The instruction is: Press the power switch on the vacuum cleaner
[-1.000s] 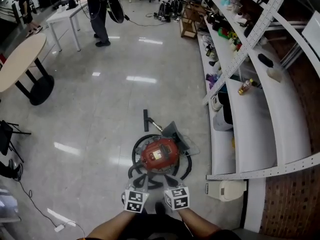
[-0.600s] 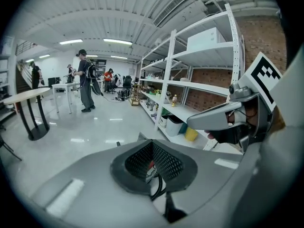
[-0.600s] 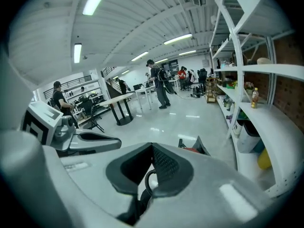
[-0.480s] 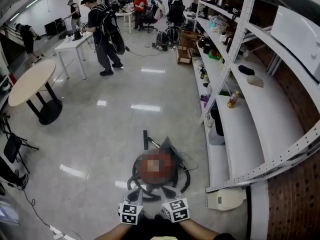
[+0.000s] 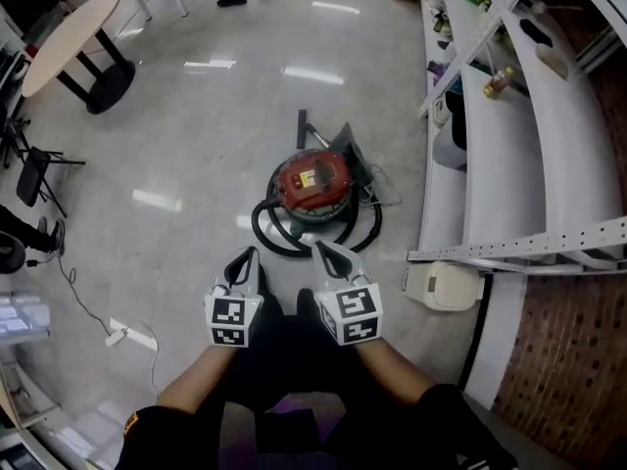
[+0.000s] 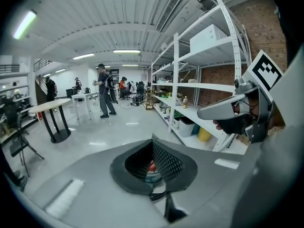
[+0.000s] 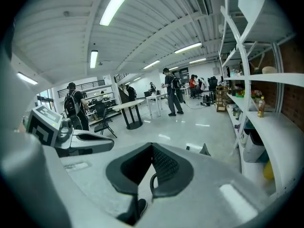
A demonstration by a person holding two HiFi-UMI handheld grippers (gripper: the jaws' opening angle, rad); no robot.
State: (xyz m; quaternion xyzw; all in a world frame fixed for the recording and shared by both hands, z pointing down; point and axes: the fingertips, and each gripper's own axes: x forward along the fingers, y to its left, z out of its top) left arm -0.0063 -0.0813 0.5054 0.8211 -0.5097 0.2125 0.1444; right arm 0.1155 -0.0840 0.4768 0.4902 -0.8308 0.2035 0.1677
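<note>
**Head view.** Compared with half a second earlier, the view is tipped further down. The far tables and people are lost from sight, and both grippers are carried higher and nearer the vacuum cleaner (image 5: 312, 182). No counter is present, so places are referred to the lowest shelf (image 5: 446, 199). The red vacuum cleaner stands on the floor just off that shelf's front edge, short of its near corner, and its black hose (image 5: 269, 235) is looped round its near side. The left gripper (image 5: 250, 255) and the right gripper (image 5: 321, 248) are held side by side above the hose, apart from the machine. The power switch cannot be made out; only a pale panel is seen on the lid.

**Left gripper view.** The left gripper (image 6: 152, 141) is seen with its tongs pressed together at the tips and nothing pinched. The vacuum cleaner (image 6: 151, 167) is glimpsed through the hollow behind the tips. The right gripper (image 6: 223, 110) is seen alongside.

**Right gripper view.** The right gripper (image 7: 152, 146) is likewise closed at the tips and empty. Only a curve of hose (image 7: 151, 182) is framed below it.

**Step in hand (judged).** The approach is under way and the press is not yet made. One closed gripper is best kept shut, so that its tip serves as a blunt point. It is best lowered squarely onto the switch once that is found, with the hose avoided.
</note>
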